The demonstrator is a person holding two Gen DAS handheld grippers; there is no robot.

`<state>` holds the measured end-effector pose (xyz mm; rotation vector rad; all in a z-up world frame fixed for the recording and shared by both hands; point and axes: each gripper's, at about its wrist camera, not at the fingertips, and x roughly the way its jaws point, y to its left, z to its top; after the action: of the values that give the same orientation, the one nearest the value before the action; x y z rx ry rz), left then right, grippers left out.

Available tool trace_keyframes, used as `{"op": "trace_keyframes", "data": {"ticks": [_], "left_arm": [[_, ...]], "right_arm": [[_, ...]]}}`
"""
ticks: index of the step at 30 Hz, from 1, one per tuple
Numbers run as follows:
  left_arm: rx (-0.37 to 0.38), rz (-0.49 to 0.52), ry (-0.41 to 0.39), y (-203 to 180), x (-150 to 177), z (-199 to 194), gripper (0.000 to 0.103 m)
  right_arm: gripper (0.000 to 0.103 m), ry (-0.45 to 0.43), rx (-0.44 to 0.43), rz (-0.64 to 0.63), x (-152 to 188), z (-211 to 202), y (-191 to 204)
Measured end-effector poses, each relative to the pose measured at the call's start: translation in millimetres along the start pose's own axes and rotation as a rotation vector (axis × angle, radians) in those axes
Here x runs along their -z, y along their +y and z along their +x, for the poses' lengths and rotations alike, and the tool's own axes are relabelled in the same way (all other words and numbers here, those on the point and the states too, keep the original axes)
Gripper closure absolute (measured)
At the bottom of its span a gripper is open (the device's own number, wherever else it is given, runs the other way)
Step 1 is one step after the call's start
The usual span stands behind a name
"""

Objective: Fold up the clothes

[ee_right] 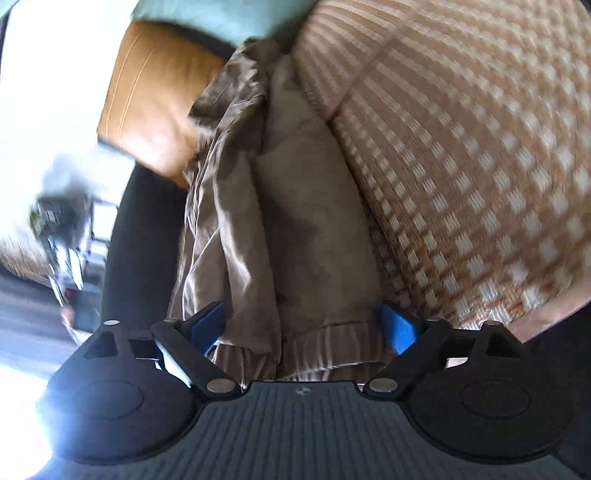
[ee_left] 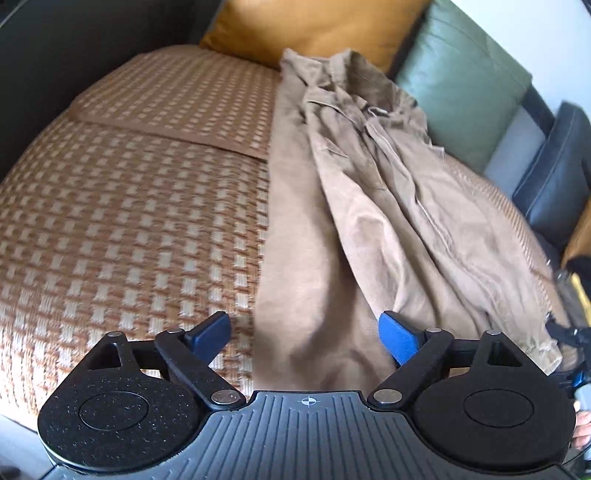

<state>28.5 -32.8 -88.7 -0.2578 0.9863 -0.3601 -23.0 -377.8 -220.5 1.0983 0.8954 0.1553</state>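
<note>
A woven mat (ee_left: 129,206) with a brown and cream check pattern covers the sofa seat and fills most of both views. At the far end stand a mustard cushion (ee_left: 314,26) and, to its right, a green cushion (ee_left: 465,85).

On the mat lie the tan trousers (ee_left: 369,206), stretched long from the cushions toward the near edge. The cloth looks like fine corduroy. The legs lie one partly over the other, with many wrinkles on the right one, and the waist part is bunched up against the cushions. In the right wrist view a ribbed cuff (ee_right: 325,350) at the near end is visible.

The left gripper (ee_left: 304,332) is wide open, its blue fingers standing either side of the near trouser leg. The right gripper (ee_right: 304,328) is also spread open, with the cuff between its fingers.
</note>
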Motion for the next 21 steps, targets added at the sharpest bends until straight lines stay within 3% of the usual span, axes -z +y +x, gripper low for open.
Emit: {"op": "trace_keyframes", "data": {"ticks": [3,4,5,6,7,9,10,13,14,15,17,18,20,21], "left_arm": [[0.024,0.006,0.005,-13,4,-1,0.030],[0.029,0.000,0.004,-16,5,-3,0.034],[0.034,-0.006,0.004,-19,6,-5,0.044],[0.038,-0.012,0.003,-22,8,-7,0.054],[0.043,-0.018,0.002,-24,9,-9,0.059],[0.052,-0.030,0.001,-30,12,-12,0.078],[0.057,-0.036,0.000,-33,13,-14,0.079],[0.037,0.004,0.001,-46,24,-15,0.081],[0.016,0.018,0.001,-49,29,-11,0.077],[-0.008,0.026,0.000,-51,35,-7,0.065],[-0.040,0.028,-0.010,-53,42,-3,0.060],[-0.037,0.018,-0.016,-52,42,-6,0.051],[-0.027,0.000,-0.023,-50,43,-14,0.037],[-0.020,-0.008,-0.036,-47,44,-19,0.033]], "right_arm": [[0.015,0.006,-0.013,-0.018,4,7,0],[0.024,0.014,0.004,-0.044,2,8,4],[0.045,0.021,0.020,-0.066,1,8,7],[0.053,0.020,0.017,-0.064,-1,4,6],[0.068,0.013,-0.026,-0.039,-3,-5,2],[0.074,-0.001,-0.106,0.004,-8,-23,-3],[0.075,-0.015,-0.111,-0.025,-10,-32,1],[0.075,-0.043,-0.132,-0.060,-16,-54,2],[0.075,-0.042,-0.120,-0.054,-18,-57,-4],[0.075,-0.039,-0.105,-0.048,-19,-58,-11],[0.068,0.006,-0.026,-0.039,-21,-51,-26],[0.065,0.007,-0.004,-0.021,-19,-48,-33],[0.056,-0.005,-0.057,0.025,-17,-48,-43],[0.045,-0.017,-0.083,0.041,-16,-51,-44]]}}
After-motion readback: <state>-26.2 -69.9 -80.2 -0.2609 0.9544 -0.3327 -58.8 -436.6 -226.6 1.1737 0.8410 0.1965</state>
